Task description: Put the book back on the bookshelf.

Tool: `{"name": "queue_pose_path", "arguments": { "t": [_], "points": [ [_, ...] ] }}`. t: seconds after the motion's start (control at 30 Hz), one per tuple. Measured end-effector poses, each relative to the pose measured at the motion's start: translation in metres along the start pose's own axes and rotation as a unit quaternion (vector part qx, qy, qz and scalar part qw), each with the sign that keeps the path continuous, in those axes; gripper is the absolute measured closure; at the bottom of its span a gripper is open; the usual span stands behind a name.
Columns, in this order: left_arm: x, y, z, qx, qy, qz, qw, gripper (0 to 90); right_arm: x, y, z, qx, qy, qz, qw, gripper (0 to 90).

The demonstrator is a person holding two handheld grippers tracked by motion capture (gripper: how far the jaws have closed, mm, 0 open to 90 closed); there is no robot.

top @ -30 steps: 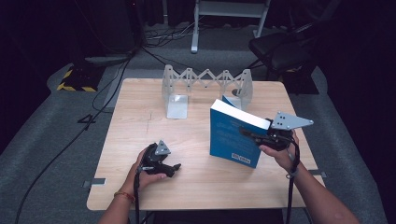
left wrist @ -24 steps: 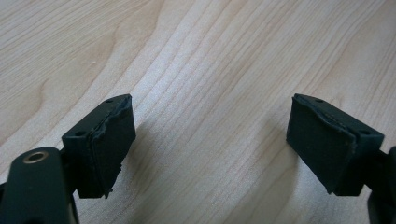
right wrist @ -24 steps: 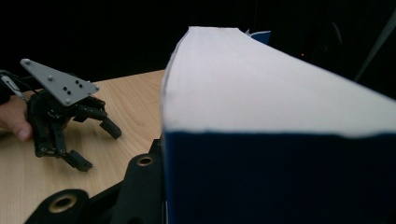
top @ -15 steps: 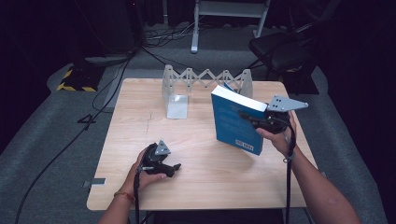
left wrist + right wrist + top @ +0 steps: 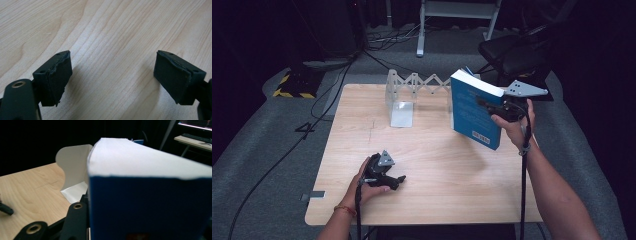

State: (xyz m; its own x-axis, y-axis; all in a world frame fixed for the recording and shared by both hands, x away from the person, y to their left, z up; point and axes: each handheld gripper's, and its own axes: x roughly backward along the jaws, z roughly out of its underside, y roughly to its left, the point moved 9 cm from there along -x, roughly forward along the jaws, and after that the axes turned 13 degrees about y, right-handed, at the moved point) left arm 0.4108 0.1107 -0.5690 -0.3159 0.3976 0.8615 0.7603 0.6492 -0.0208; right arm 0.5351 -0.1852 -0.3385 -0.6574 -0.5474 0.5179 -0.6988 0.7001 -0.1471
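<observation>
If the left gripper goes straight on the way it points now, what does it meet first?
Most likely the wooden table. The left gripper stands open with nothing between its jaws, and its own view looks down onto bare wood just ahead. How steeply it tilts is hard to judge.

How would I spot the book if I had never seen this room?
Start at the wooden table and look to its right side, in front of the zigzag metal rack at the back. There the right gripper holds the book upright above the wood. It is the one blue thing, with white page edges.
</observation>
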Motion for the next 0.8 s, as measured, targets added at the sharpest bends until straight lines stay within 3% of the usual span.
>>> {"name": "queue_pose_path", "arguments": {
  "t": [0.17, 0.33, 0.6, 0.8],
  "points": [
    [0.0, 0.0, 0.0, 0.0, 0.0, 0.0, 1.0, 15.7, -0.004, -0.01, -0.004, -0.006, 0.004, 0.012, 0.9999, 61.9],
    [0.0, 0.0, 0.0, 0.0, 0.0, 0.0, 1.0, 15.7, -0.012, -0.022, -0.009, -0.029, 0.007, 0.026, 0.9992, 61.9],
    [0.0, 0.0, 0.0, -0.001, 0.0, 0.0, 1.0, 15.7, -0.03, -0.037, -0.016, -0.051, 0.012, 0.056, 0.9971, 61.9],
    [0.0, -0.001, 0.0, -0.004, -0.001, 0.001, 1.0, 15.6, -0.048, -0.041, -0.021, -0.061, 0.015, 0.061, 0.9962, 61.8]
  ]
}}
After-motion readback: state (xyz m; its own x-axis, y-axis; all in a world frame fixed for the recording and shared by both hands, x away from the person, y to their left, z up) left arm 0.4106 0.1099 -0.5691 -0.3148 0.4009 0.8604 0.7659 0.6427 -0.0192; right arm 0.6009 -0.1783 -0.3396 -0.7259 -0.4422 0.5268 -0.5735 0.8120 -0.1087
